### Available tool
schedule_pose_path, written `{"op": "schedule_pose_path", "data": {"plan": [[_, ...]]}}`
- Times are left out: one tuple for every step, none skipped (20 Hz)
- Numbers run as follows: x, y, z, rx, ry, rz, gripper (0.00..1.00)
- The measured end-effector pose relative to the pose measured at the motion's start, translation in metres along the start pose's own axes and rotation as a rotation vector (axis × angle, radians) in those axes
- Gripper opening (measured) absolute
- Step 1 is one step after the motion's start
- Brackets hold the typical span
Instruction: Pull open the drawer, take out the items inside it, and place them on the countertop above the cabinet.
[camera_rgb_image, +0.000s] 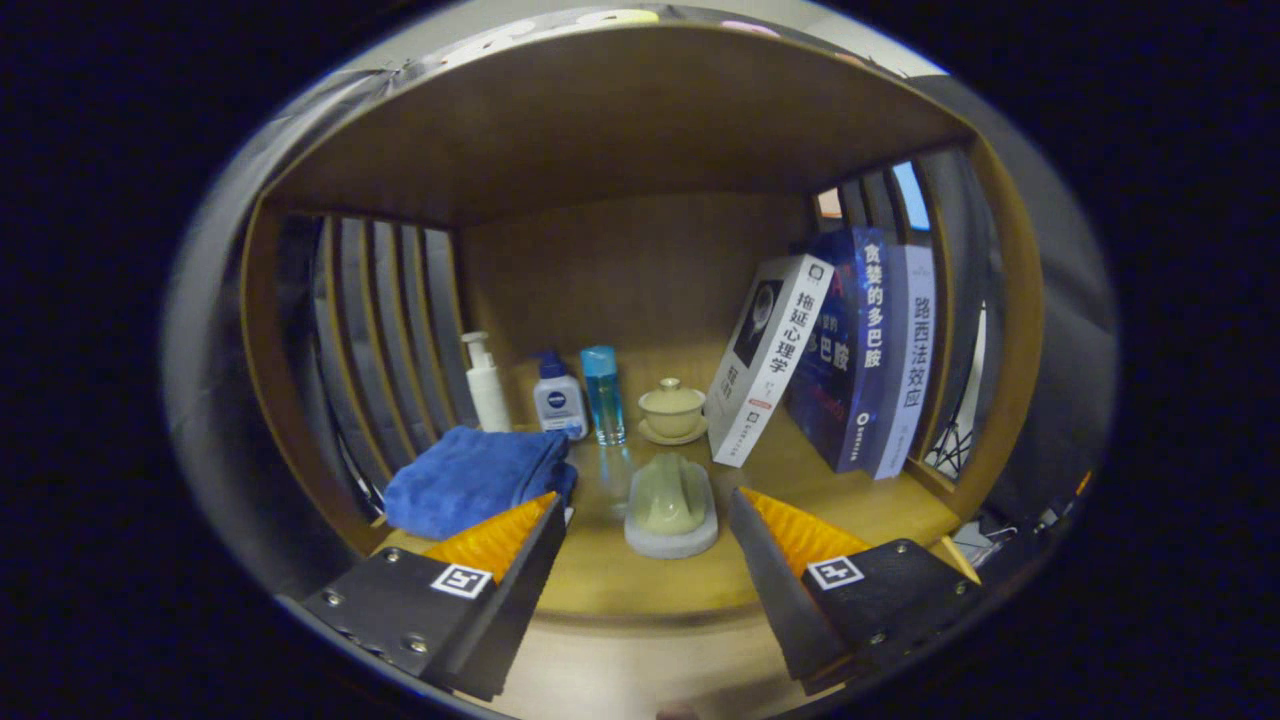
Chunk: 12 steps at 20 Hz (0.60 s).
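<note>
holding the gripper (648, 495) wide open and empty, fingers spread to either side of a pale green piece (668, 480) on a grey pad (672, 542). no contact with either finger; sitting just ahead of the tips, on the countertop (780, 470) inside the wooden shelf bay.

judging by that: likely the put-down end of one trip, with the green piece already in place. drawer presumably below the countertop's front edge, so next down there for whatever is left.

to do it well:
- keep the fingers as wide as now and back straight out along their own line; no sideways swing, since the pad lies close between the tips.
- mind the left finger: just beside the folded blue towel (470, 478), easy to snag and drag.
- no pushing forward: right behind the pad, a blue glass bottle (603, 395), a small white bottle (558, 398), a pump bottle (486, 385) and a lidded cup (672, 405) on its saucer, all upright, all easy to tip.
- steer clear of the leaning books (850, 350) beyond the right finger; probably ready to slide if bumped.
- lower only once clear of the front edge, then look for the drawer before closing on anything.
- for later pieces, aim at the bare wood between pad and books.
</note>
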<state>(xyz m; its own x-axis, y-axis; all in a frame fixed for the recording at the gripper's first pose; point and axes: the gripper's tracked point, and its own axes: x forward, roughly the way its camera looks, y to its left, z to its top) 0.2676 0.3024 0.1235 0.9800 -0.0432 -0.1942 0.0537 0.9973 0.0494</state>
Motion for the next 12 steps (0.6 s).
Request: {"op": "schedule_pose_path", "data": {"plan": [[-0.018, 0.004, 0.000, -0.012, -0.008, 0.000, 0.99], [-0.035, 0.004, -0.002, -0.025, -0.007, -0.018, 0.99], [-0.055, 0.010, -0.004, -0.040, -0.009, -0.010, 0.99], [-0.070, 0.015, -0.004, -0.041, -0.021, -0.005, 0.99], [-0.086, 0.022, -0.007, -0.041, -0.032, 0.008, 0.99], [-0.101, 0.029, -0.010, -0.042, -0.047, 0.021, 0.99], [-0.117, 0.032, -0.015, -0.044, -0.063, 0.018, 0.99], [-0.130, 0.031, -0.022, -0.042, -0.080, -0.007, 0.99], [-0.142, 0.035, -0.034, -0.050, -0.075, -0.005, 0.99], [-0.152, 0.042, -0.046, -0.054, -0.074, 0.007, 0.99], [-0.160, 0.048, -0.057, -0.059, -0.073, 0.019, 0.99], [-0.166, 0.048, -0.067, -0.056, -0.075, 0.014, 0.99]]}}
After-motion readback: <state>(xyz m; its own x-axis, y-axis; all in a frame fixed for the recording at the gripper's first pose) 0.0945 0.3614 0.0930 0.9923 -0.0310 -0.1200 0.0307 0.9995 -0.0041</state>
